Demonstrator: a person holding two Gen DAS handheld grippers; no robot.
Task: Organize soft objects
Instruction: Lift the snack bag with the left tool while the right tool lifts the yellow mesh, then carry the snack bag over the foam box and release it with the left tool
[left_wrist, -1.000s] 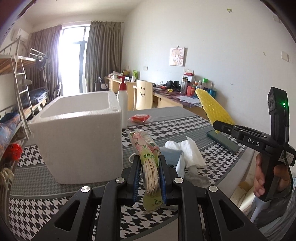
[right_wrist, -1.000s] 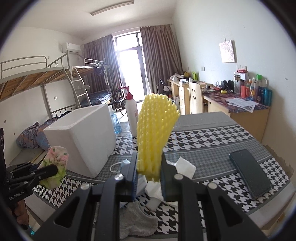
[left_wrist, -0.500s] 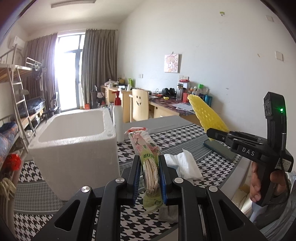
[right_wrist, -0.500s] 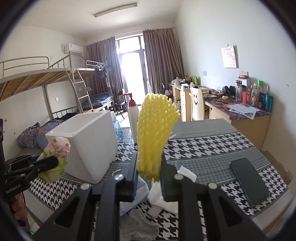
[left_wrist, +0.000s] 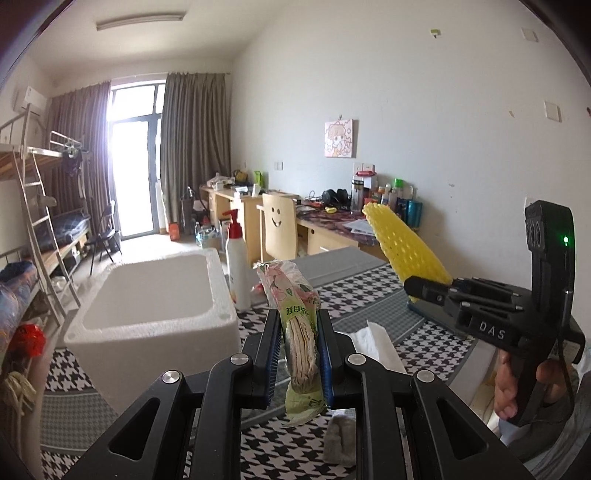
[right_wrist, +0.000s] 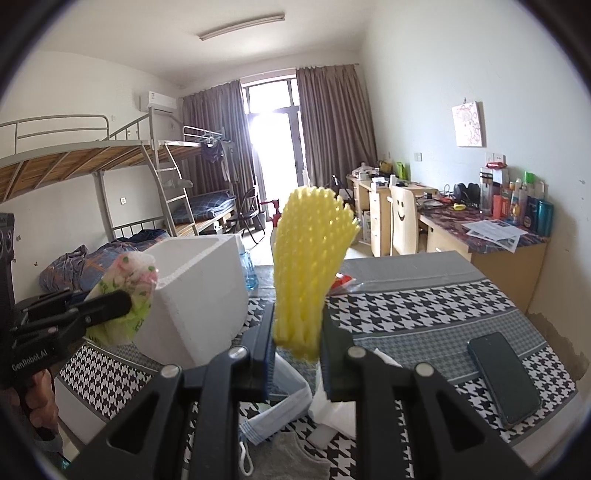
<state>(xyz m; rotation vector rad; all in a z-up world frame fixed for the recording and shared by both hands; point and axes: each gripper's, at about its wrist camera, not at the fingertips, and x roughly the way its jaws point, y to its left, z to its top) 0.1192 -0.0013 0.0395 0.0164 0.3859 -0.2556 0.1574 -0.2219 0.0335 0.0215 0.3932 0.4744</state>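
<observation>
White foam box (left_wrist: 155, 306) stands open-topped at the left of the houndstooth-covered table (left_wrist: 373, 302), evidently the bin for the soft items. To its right, the left gripper (left_wrist: 298, 360) pinches a plastic-wrapped pack of gloves (left_wrist: 297, 332) upright, clear of the table and near the box rim, ready for dropping in. Further right, the right gripper (right_wrist: 295, 363) clamps the lower end of a yellow foam net sleeve (right_wrist: 310, 266), which stands up stiffly. A tissue (left_wrist: 376, 343), a face mask (right_wrist: 280, 417) and a grey sock (right_wrist: 291, 454) lie on the table below, probably awaiting collection.
</observation>
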